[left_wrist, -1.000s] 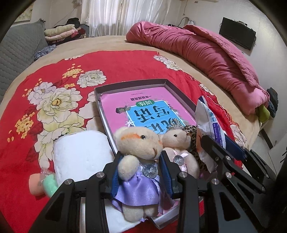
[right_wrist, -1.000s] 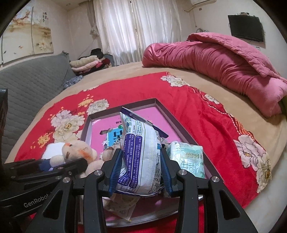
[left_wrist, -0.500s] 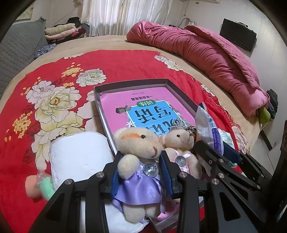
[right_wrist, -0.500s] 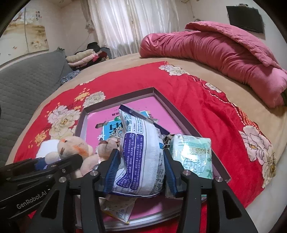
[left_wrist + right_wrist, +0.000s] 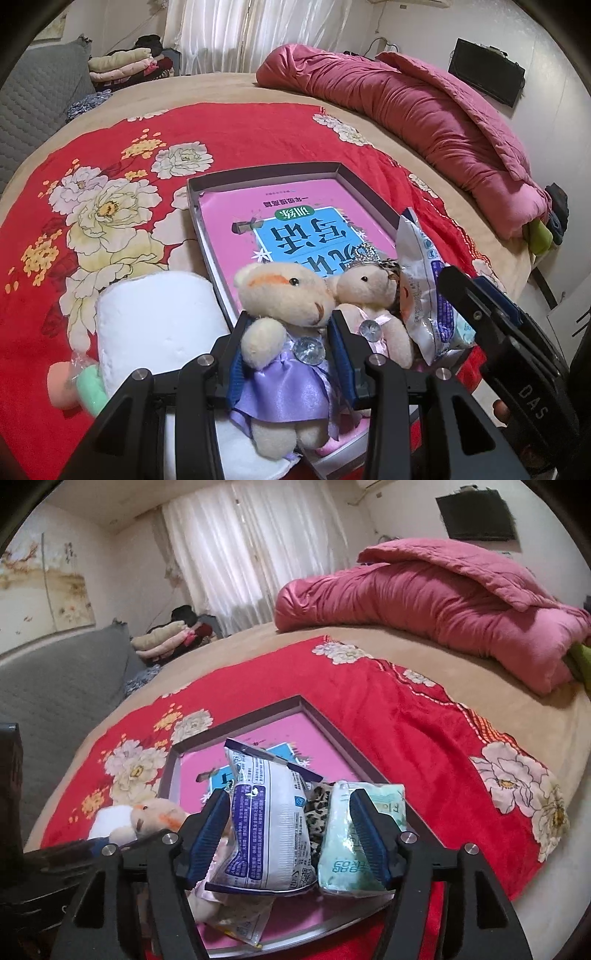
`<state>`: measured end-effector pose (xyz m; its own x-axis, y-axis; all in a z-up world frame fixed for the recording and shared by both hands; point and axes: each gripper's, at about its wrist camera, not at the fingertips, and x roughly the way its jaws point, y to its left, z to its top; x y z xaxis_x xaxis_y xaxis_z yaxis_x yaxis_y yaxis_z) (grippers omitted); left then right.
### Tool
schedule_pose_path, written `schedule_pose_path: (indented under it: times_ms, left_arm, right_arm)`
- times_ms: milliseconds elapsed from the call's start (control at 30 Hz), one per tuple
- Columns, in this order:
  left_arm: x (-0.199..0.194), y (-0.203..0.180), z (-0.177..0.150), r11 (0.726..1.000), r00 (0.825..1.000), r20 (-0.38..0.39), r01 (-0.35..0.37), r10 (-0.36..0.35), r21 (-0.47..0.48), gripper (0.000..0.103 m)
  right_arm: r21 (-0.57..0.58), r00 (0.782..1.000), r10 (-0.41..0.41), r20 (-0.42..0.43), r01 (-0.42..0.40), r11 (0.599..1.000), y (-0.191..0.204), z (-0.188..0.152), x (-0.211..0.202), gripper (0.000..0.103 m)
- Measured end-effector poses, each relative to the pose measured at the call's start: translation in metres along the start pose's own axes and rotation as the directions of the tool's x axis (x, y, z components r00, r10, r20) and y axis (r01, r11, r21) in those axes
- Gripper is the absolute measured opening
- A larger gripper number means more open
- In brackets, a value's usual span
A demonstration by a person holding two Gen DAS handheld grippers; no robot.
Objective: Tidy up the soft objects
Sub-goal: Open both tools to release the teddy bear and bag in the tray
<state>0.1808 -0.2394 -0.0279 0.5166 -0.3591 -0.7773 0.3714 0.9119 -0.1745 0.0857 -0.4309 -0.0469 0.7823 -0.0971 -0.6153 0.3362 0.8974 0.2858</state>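
Note:
My left gripper [image 5: 286, 354] is shut on a beige teddy bear in a purple dress [image 5: 282, 325], held over the near edge of a shallow grey tray [image 5: 266, 171] lined with a pink book. A second bear in pink [image 5: 365, 299] leans beside it. My right gripper [image 5: 288, 834] has opened; a white and blue packet [image 5: 267, 827] stands between its fingers in the tray, with the right finger clear of it. A mint tissue pack [image 5: 351, 834] lies by the right finger. A leopard-print item [image 5: 317, 812] sits between the packet and the tissue pack.
A white paper roll [image 5: 155, 325] lies left of the tray with pink and green sponges [image 5: 79, 384]. The red floral blanket [image 5: 110, 177] covers the bed. A pink quilt [image 5: 424, 107] is heaped at the back right. The bed edge drops off to the right.
My right gripper's jaws have spread apart and let go of the white and blue packet, which now rests in the tray. My left gripper still holds the purple-dressed bear, nearly unmoved.

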Motion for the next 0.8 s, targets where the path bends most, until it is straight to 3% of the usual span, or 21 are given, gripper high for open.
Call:
schedule_pose_path:
  times_ms: [400,667,800]
  left_arm:
    - [0.0072,-0.0048,0.0026,1.0,1.0,0.004,-0.017,0.017,0.017,0.042]
    - [0.0008,-0.0042,0.0007,1.0,1.0,0.015,-0.01,0.01,0.024,0.057]
    - [0.0,-0.0071,-0.0016,0.999,1.0,0.011,-0.003,0.003,0.042,0.06]
  right_arm:
    - [0.009,1.0,0.01,-0.006,-0.01,1.0,-0.0033,-0.0006,-0.0007,0.069]
    - [0.011,1.0,0.005,-0.007,-0.005,1.0,-0.0031,-0.0012,0.002,0.07]
    - [0.011,1.0,-0.002,-0.006,0.002,1.0,-0.0033,-0.002,0.0021,0.071]
